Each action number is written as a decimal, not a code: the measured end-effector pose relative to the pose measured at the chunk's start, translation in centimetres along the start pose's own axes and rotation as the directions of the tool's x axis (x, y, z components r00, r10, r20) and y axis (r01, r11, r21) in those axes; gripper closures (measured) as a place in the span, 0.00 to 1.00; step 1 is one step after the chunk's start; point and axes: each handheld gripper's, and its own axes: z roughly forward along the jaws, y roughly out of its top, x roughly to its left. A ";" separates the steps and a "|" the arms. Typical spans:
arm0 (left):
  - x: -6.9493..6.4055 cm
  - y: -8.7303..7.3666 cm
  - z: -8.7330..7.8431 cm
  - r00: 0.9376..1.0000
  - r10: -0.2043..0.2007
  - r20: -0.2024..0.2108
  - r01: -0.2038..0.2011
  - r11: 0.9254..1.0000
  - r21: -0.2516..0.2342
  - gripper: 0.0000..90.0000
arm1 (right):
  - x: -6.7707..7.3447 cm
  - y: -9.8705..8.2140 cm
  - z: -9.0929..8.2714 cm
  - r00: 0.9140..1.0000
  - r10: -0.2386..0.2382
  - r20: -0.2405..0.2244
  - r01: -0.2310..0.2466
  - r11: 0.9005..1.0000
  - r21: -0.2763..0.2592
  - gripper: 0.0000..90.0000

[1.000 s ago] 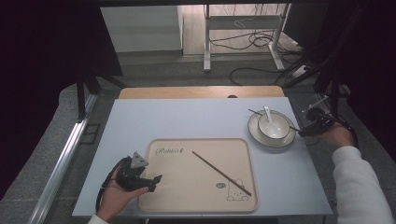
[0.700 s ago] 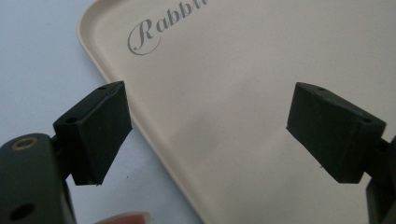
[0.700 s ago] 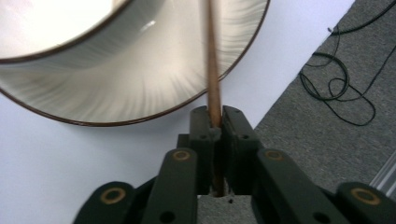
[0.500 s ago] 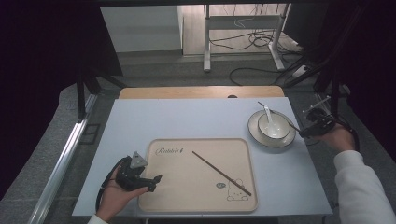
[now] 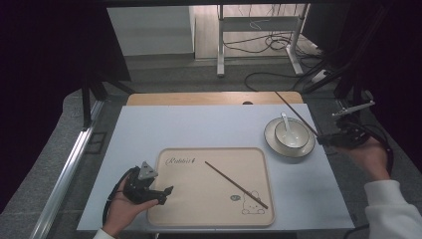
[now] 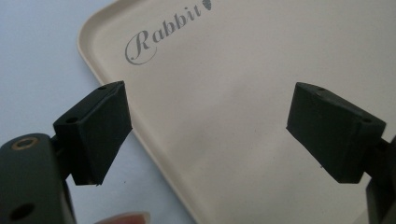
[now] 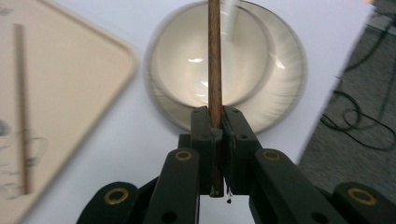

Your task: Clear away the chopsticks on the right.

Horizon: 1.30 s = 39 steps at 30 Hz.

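The right hand-held gripper (image 7: 215,122) pinches a thin, dark-brown wooden chopstick (image 7: 214,56) above the bowl (image 7: 233,70); the left hand-held gripper (image 6: 210,135) stands spread.

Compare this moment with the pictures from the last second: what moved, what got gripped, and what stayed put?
The right tool has just closed on a chopstick that lay by the bowl, then lifted it up and away, its far end now pointing past the table's back edge. The left tool, jaws open at the tray's corner, kept still. The second chopstick on the tray, the bowl, its plate and spoon are unchanged.
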 end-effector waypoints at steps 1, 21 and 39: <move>0.0 0.0 0.0 1.000 0.000 0.000 0.000 1.000 0.001 0.15 | 0.8 -0.1 -0.2 1.000 -0.006 -0.010 0.006 1.000 -0.010 0.93; -0.1 -0.1 0.1 1.000 -0.012 -0.006 0.012 1.000 0.006 0.15 | 15.8 -2.7 4.7 0.951 -0.215 -0.224 0.244 0.964 0.109 0.93; -0.1 -0.1 0.2 1.000 0.000 -0.003 0.000 1.000 0.009 0.15 | 21.3 -4.7 10.9 0.935 -0.262 -0.239 0.325 0.902 0.285 0.93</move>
